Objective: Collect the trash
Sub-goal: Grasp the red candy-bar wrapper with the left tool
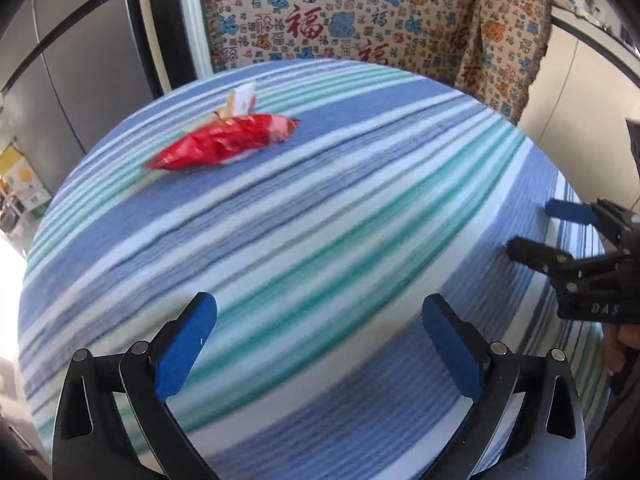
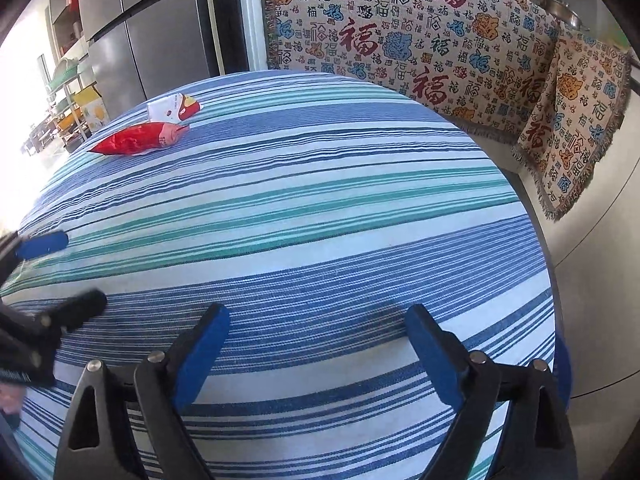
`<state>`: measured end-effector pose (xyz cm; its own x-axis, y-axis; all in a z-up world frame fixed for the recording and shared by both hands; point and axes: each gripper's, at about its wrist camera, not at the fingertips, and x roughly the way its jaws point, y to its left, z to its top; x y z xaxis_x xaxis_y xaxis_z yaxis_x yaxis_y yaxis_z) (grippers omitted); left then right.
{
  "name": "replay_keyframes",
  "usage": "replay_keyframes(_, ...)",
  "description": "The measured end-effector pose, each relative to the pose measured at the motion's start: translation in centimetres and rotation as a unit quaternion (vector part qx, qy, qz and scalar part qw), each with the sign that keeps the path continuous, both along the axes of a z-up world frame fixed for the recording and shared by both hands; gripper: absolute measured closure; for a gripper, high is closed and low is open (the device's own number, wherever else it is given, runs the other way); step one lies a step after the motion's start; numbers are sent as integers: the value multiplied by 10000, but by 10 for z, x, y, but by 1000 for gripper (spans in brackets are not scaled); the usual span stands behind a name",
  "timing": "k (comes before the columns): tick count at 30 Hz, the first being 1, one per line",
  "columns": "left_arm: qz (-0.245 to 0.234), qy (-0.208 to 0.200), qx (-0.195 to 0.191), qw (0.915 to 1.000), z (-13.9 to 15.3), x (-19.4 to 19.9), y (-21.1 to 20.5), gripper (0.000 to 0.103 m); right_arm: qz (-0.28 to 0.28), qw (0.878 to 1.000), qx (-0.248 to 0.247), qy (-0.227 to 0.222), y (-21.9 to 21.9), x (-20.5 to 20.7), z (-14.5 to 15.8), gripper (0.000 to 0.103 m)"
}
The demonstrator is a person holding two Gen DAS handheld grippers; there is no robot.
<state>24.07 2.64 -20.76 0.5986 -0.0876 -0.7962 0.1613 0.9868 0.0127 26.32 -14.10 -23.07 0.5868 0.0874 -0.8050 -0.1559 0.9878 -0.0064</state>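
A crumpled red snack bag (image 1: pixel 224 144) lies on the striped tablecloth (image 1: pixel 320 220) toward the far left, with a small white and orange wrapper (image 1: pixel 242 102) just behind it. The right wrist view shows the same red snack bag (image 2: pixel 138 139) and white wrapper (image 2: pixel 172 108) at the far left of the tablecloth (image 2: pixel 320 220). My left gripper (image 1: pixel 320 312) stands open over bare cloth, well short of the bag. My right gripper (image 2: pixel 318 324) is open too, nothing between its blue pads. Each gripper appears at the other view's edge: the right gripper (image 1: pixel 532 232), the left gripper (image 2: pixel 76 272).
A patterned blanket (image 2: pixel 420 40) with red characters drapes a bench behind the table. A steel fridge (image 2: pixel 160 32) stands at the back left. The table's right edge (image 2: pixel 548 272) drops to a pale floor. Shelves with boxes (image 2: pixel 92 108) sit far left.
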Motion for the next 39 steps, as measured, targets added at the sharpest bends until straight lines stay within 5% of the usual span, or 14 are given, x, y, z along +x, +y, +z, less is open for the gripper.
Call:
replay_keyframes(6, -399, -166, -49, 9991, 40, 66, 36, 1, 8, 10000, 10, -31, 1, 1, -1, 7)
replay_keyframes(12, -1139, 304, 367, 9924, 19, 121, 27, 2, 5, 10000, 16, 0, 2, 5, -2, 3)
replay_keyframes(13, -1201, 392, 412, 9911, 14, 125, 25, 7, 4, 10000, 20, 6, 2, 6, -2, 3)
replay_keyframes(15, -1260, 707, 322, 9890, 5, 131, 28, 36, 4, 10000, 23, 11, 2, 6, -2, 2)
replay_keyframes(16, -1241, 868, 181, 9883, 1, 131, 30, 66, 4, 10000, 23, 9, 2, 7, -2, 2)
replay_keyframes(20, -1096, 872, 14, 9901, 7, 107, 36, 88, 7, 10000, 18, 11, 2, 7, -2, 2)
replay_keyframes(23, -779, 841, -120, 9933, 13, 74, 38, 89, 3, 10000, 21, 10, 2, 7, -2, 2)
replay_keyframes(28, 698, 801, -477, 9932, 14, 8, 42, 89, 4, 10000, 18, 11, 2, 7, -2, 2)
replay_keyframes(31, 984, 594, -539, 9919, 6, -8, 38, 85, 4, 10000, 21, 11, 2, 7, -2, 2)
replay_keyframes(33, 921, 521, -488, 9932, 0, -5, 35, 66, 5, 10000, 22, 11, 2, 7, -2, 2)
replay_keyframes(35, 838, 448, -468, 9944, -5, 1, 34, 35, 6, 10000, 23, 11, 2, 7, -2, 2)
replay_keyframes(37, 733, 329, -257, 9964, -6, 7, 28, 35, 6, 10000, 27, 13, 1, 7, -2, 2)
replay_keyframes(39, 694, 187, -160, 9973, -6, 8, 27, 59, 4, 10000, 43, 14, 2, 7, -2, 2)
